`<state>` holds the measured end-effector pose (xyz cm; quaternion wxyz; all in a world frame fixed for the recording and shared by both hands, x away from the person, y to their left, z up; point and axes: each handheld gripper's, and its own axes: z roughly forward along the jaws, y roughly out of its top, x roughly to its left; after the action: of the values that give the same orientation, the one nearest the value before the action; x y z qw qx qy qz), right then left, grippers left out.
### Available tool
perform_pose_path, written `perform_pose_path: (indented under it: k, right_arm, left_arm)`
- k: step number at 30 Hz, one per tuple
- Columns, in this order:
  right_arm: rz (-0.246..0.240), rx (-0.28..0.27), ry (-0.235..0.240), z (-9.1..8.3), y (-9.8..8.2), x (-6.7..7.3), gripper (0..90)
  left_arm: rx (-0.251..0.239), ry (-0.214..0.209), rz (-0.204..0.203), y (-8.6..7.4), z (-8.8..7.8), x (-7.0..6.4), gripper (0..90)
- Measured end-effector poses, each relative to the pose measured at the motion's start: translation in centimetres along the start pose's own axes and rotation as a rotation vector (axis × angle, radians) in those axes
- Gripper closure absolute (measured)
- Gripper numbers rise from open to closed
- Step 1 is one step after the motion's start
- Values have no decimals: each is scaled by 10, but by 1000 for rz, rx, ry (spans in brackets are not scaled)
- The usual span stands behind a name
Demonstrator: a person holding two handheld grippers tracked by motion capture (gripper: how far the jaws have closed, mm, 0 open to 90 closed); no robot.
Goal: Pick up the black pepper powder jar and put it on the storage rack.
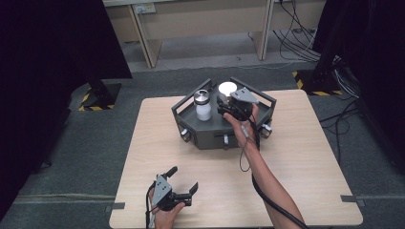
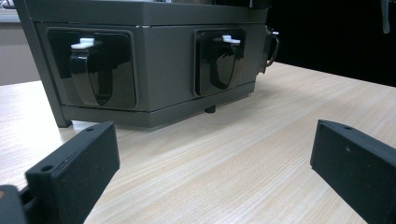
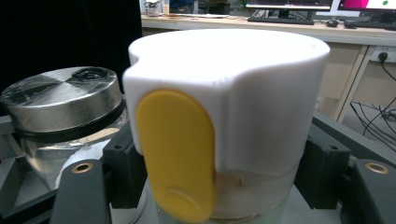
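Observation:
A dark grey tray (image 1: 210, 138) stands at the far middle of the wooden table (image 1: 296, 157). In it are a glass jar with a metal lid (image 1: 203, 105) (image 3: 60, 102) and a white-capped container (image 1: 228, 88) with a yellow tab (image 3: 219, 107). My right gripper (image 1: 224, 102) (image 3: 224, 186) reaches over the tray's right side, its jaws shut on that white container's lower part. Near the table's front edge my left gripper (image 1: 184, 183) (image 2: 215, 172) rests open, nothing between its jaws, and faces the tray's front wall (image 2: 163, 65).
The tray's front wall carries black latches with white tabs (image 2: 86, 44) (image 2: 229, 39). Behind the table stand desk legs (image 1: 148, 43). Cables (image 1: 296, 43) lie on the floor at the right, and black stands with hazard tape (image 1: 98, 98) flank the table.

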<state>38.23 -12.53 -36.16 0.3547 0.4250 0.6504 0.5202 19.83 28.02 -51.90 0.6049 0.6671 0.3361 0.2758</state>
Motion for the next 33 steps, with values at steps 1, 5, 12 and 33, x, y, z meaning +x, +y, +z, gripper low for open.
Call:
perform_pose_path:
  k: [1,5,12,33]
  right_arm:
    - [3,1,-1,1,0,0,303]
    - [10,3,-6,2,-2,0,303]
    - [10,5,-9,2,-2,0,303]
    - [93,46,18,-10,14,0,44]
  left_arm:
    - [0,0,-1,0,0,0,5]
    - [-1,-1,0,0,0,0,5]
    - [-3,3,-2,0,-1,0,5]
    - [0,-6,7,1,0,-3,6]
